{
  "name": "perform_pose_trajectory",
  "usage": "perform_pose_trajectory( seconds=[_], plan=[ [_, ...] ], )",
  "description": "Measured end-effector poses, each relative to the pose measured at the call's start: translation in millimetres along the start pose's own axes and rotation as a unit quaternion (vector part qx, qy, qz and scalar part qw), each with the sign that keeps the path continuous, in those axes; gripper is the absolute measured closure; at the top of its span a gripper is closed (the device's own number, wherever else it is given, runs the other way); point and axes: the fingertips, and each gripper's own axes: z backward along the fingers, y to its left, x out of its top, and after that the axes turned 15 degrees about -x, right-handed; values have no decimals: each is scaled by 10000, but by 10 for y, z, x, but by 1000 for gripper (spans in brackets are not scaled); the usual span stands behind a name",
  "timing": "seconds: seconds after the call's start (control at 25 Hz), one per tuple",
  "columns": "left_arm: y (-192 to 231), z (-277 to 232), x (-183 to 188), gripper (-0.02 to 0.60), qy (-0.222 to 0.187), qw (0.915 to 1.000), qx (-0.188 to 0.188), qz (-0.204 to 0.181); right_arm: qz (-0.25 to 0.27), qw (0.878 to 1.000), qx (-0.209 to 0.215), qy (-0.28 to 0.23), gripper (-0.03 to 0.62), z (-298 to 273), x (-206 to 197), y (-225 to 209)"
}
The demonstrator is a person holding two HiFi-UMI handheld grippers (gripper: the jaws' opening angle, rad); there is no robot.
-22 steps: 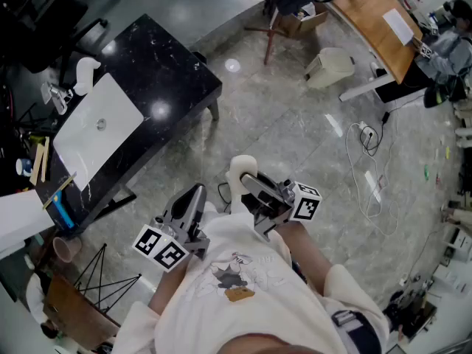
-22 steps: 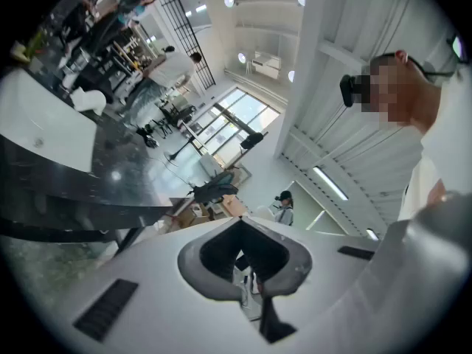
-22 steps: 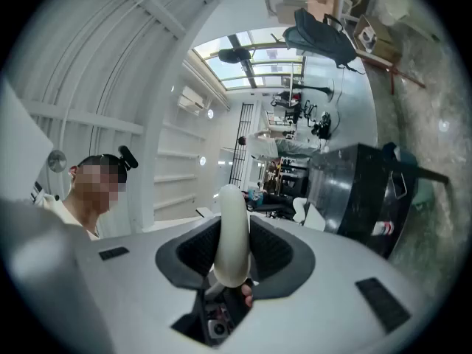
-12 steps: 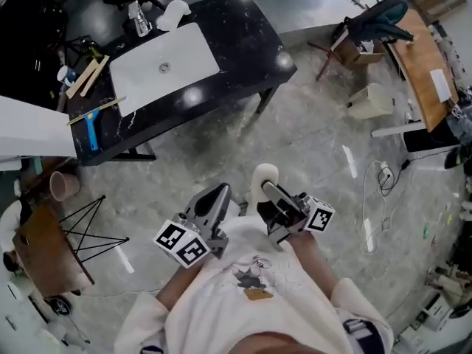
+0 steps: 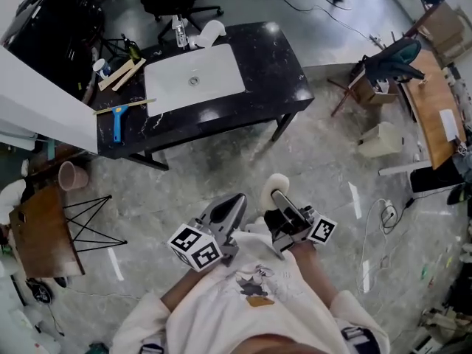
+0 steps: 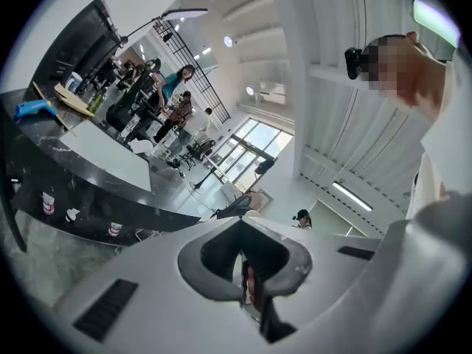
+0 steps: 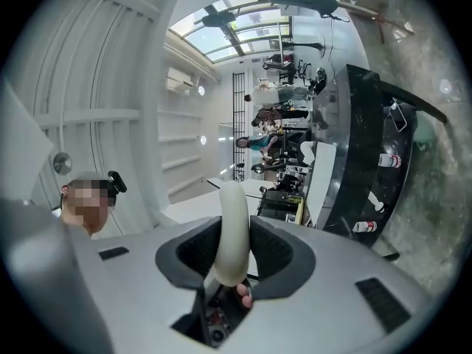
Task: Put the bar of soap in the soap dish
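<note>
The right gripper (image 7: 234,233) is closed on the bar of soap (image 7: 233,194), which is held on edge between the pads, its pale rounded end standing out beyond the tips. The left gripper (image 6: 243,268) is seen with its jaws together and nothing between them. Both are held close to the person's chest, above the stone floor (image 5: 221,161). The black counter (image 5: 276,65) with its white sink (image 5: 193,80) lies well apart, at about eleven o'clock from the grippers in the head view. No soap dish can be made out with certainty; a white object (image 5: 210,32) at the sink's twelve o'clock edge is too small to be named. The carrying step is judged to be in hand: the bar is gripped but not yet delivered. Next, the counter must be approached, the dish found, and the bar lowered flat into it before the jaws are released.
</note>
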Motion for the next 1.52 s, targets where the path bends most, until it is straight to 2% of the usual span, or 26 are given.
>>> perform_pose_trajectory(
  seconds=[0.2, 0.48, 0.76, 0.96, 1.16, 1.36, 1.52],
  plan=[
    [105, 115, 158, 575, -189, 9998, 38, -46, -25, 9999, 112, 28, 474, -169, -9, 79],
    [313, 268, 322, 575, -153, 9997, -143, -120, 2, 10000, 18, -74, 474, -398, -224, 38],
    [508, 187, 404, 575, -91, 9999, -80, -27, -140, 9999, -20, -80, 474, -648, -84, -41],
    [701, -113, 471, 575, -86, 9999, 80, -10, -115, 9999, 8, -43, 474, -786, 313, -165],
    [932, -730, 659, 575, -118, 9996, 224, -108, -124, 9998, 149, 76, 474, -976, 902, -326],
    [1059, -1445, 946, 575, -157, 9986, 345, -363, -31, 9993, 313, 178, 474, -1100, 1584, -386],
    [1126, -1920, 907, 575, -167, 9985, 440, -294, -19, 9992, 332, 229, 474, -1124, 2020, -472]
  ],
)
